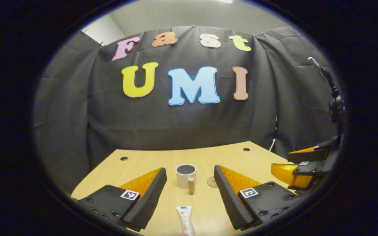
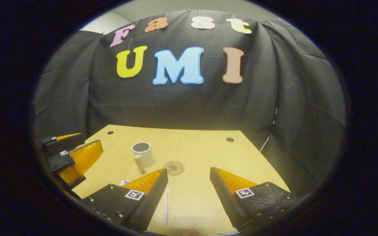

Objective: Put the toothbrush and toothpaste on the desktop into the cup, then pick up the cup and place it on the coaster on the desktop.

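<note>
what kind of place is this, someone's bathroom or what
Probably a recording booth, not a bathroom: black cloth wall hung behind a bare wooden desk, where a cup, coaster and toothbrush are laid out.

Left gripper point(image 1: 190, 183), right gripper point(image 2: 189, 183): ribbed wedge jaws, screwed black mounts, square tags.

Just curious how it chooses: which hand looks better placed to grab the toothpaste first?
The left one, probably. In the left gripper view the toothpaste lies on the desktop between the left gripper's open fingers, with the cup just beyond. The right gripper is lined up over the toothbrush instead.
</note>
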`<state>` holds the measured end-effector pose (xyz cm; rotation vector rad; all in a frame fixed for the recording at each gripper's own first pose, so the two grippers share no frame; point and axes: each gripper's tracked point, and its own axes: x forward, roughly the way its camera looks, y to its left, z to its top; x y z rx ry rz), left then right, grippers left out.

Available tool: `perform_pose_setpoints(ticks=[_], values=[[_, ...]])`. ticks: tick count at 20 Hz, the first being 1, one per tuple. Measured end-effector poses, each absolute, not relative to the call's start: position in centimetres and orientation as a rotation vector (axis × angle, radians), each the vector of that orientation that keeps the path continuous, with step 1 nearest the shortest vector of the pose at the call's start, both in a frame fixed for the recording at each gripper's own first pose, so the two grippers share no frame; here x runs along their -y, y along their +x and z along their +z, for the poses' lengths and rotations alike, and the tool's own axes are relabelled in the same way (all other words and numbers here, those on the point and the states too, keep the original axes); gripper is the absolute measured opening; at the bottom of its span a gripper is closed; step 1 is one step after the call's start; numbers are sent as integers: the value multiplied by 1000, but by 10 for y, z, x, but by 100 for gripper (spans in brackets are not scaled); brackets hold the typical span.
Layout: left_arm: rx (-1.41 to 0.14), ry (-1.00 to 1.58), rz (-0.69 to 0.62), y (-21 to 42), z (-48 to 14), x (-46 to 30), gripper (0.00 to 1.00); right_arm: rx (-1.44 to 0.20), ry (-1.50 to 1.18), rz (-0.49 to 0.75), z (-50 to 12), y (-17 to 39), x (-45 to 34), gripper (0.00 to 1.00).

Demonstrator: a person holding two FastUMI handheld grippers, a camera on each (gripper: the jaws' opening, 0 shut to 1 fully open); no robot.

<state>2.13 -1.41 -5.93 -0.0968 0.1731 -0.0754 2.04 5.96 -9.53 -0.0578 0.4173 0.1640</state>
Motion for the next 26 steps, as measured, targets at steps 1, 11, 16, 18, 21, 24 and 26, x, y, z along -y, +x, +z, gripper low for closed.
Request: perform_pose_setpoints(ticks=[1,11,16,18,21,24,26], values=[[-202,-104,-74,23,-69,14,95,-468,-65,173,-108,20,-64,86],[-573,-141,-44,40,-199,6,95,-835,-60,271,-201,12,-99,85],[-747,-136,-33,41,-247,-4,95,-991,-15,262,-230,11,-106,87],[-814,-123,-42,41,-266,-7,96,-1055,-15,256,-248,10,-110,87],[-933,-128,-61,34,-289,-6,96,-1141,-31,251,-271,4,-112,87],[-1055,-134,-68,22,-310,-8,96,-1215,-34,249,-285,-1,-114,87],[-1117,-108,-80,17,-320,-10,96,-1247,-29,247,-292,-4,-116,87]])
